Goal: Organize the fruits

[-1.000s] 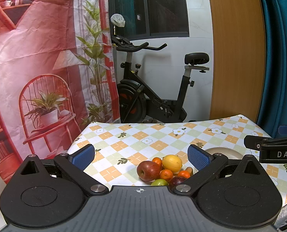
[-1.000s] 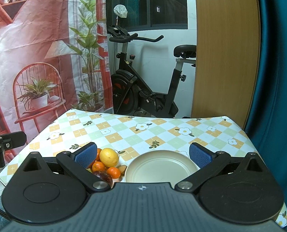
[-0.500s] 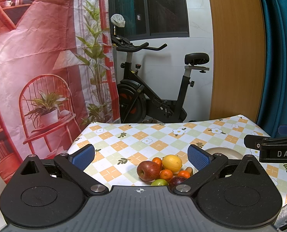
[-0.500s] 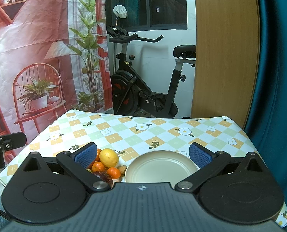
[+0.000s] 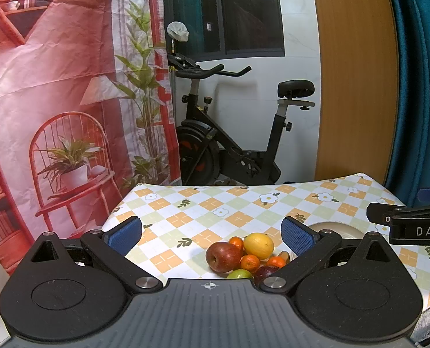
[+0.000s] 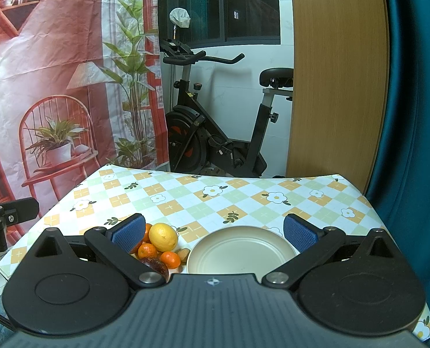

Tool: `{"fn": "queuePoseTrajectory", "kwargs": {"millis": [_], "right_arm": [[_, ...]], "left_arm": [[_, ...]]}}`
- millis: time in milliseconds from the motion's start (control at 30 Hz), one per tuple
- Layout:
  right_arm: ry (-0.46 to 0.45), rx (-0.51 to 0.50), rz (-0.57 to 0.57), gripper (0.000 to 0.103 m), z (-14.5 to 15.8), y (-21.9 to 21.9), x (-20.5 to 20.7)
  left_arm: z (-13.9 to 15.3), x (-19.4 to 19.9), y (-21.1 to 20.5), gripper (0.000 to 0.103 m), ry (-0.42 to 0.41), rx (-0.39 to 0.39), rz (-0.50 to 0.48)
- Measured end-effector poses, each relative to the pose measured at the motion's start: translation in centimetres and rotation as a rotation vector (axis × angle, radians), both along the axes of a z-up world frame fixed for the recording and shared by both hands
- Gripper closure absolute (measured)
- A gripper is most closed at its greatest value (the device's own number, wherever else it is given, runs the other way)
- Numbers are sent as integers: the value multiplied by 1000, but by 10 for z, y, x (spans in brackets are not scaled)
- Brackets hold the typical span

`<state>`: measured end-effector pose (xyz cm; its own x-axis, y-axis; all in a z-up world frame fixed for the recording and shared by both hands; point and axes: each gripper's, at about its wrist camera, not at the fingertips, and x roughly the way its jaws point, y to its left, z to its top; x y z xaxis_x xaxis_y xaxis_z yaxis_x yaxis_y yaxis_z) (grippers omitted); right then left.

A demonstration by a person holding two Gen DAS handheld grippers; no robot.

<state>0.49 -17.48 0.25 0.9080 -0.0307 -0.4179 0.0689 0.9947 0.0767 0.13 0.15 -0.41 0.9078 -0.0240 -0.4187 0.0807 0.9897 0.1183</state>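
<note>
A heap of fruit lies on the checked tablecloth (image 5: pixel 203 208): a red apple (image 5: pixel 223 255), a yellow lemon (image 5: pixel 258 245), several small oranges (image 5: pixel 249 262), a green fruit (image 5: pixel 239 274) and a dark purple one (image 5: pixel 265 271). My left gripper (image 5: pixel 212 233) hangs open above and short of the heap, nothing between its blue pads. In the right wrist view the lemon (image 6: pixel 164 236) and oranges (image 6: pixel 170 259) sit left of an empty cream plate (image 6: pixel 239 250). My right gripper (image 6: pixel 213 230) is open over the plate's near side.
An exercise bike (image 5: pixel 232 133) stands behind the table's far edge. A red printed backdrop (image 5: pixel 55 101) hangs on the left, a wooden panel (image 6: pixel 336 87) and a teal curtain (image 6: pixel 412 116) on the right. The other gripper's body (image 5: pixel 409 226) juts in at the right.
</note>
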Motion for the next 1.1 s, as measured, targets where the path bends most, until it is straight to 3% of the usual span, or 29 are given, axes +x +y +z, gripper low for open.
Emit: {"fn": "queuePoseTrajectory", "kwargs": {"millis": [367,600,733,867,1100], "right_arm": [[-7,-2,7,0,2,-1,0],[-91,-33,78,0,-1,-4,9],[-154,-2,80,0,-9,-14,21],[-135,94,150,0,-19,-23,41],[-171,75,163,0,-46,-12,61]], "left_arm": [[0,0,2,0,-18,1,-14],[-7,19,7,1,-13,0,-25],[-13,30,16,1,-16,-71,-57],[-23,41,15,1,-36,-75,-75],[-52,62,17,9,75,-123,-99]]}}
